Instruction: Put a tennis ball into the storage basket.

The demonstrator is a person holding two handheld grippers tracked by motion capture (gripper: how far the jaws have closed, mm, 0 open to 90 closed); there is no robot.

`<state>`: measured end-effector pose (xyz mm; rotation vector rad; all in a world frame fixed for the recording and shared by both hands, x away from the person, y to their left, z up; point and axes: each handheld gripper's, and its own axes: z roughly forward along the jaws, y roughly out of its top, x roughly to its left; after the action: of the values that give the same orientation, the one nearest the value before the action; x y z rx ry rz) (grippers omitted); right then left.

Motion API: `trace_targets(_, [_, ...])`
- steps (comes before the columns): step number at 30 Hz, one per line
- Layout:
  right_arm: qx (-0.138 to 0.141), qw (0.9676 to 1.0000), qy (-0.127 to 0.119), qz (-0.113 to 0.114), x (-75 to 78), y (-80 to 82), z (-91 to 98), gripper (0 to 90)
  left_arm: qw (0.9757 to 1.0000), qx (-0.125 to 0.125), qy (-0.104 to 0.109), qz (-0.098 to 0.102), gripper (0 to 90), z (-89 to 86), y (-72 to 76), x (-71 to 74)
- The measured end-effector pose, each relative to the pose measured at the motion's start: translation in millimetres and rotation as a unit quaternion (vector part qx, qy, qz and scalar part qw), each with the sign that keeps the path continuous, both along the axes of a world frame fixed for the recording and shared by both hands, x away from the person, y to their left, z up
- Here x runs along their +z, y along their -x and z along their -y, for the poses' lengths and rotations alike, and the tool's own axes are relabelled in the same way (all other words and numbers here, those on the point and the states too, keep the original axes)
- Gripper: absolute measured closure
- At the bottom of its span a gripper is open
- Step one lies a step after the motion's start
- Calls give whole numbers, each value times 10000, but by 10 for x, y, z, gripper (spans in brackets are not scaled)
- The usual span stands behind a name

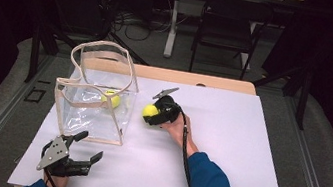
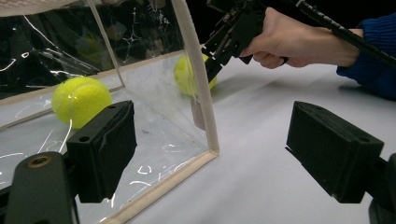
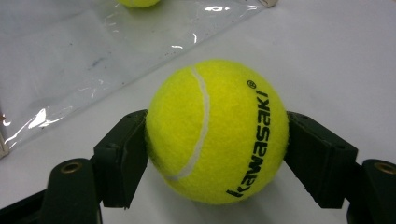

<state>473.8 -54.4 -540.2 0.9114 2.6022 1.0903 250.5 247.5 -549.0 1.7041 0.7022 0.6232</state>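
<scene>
A yellow tennis ball (image 1: pixel 150 111) rests on the white table just right of a clear bag (image 1: pixel 106 48) with beige trim. My right gripper (image 1: pixel 152 115) is shut on it. In the right gripper view both black pads press the sides of the ball (image 3: pixel 217 130), which is printed "kawasaki". A second tennis ball (image 1: pixel 111 99) lies inside the bag, also seen in the left gripper view (image 2: pixel 80 100). My left gripper (image 1: pixel 90 145) stands open near the table's front left corner, with nothing between its jaws, pointing at the bag's near corner (image 2: pixel 212 144).
The white tabletop (image 1: pixel 246 151) stretches bare to the right and front of the bag. A wooden strip runs along its far edge. Behind the table stand a black chair (image 1: pixel 228 27) and a desk leg on the grey floor.
</scene>
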Motion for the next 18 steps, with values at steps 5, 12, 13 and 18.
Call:
trace_targets(5, [13,10000,-4,34,1,0,-10,262,10000,-3,0,21,159,3,6,7])
trace_targets(12, [12,9999,-80,89,49,1,5,264,10000,6,7,34,159,-2,12,11])
trace_targets(13, [0,9999,-80,96,61,5,12,264,10000,2,8,29,159,-1,11,11])
trace_targets(18, [23,9998,-125,127,101,25,39,264,10000,-6,-3,37,159,7,7,7])
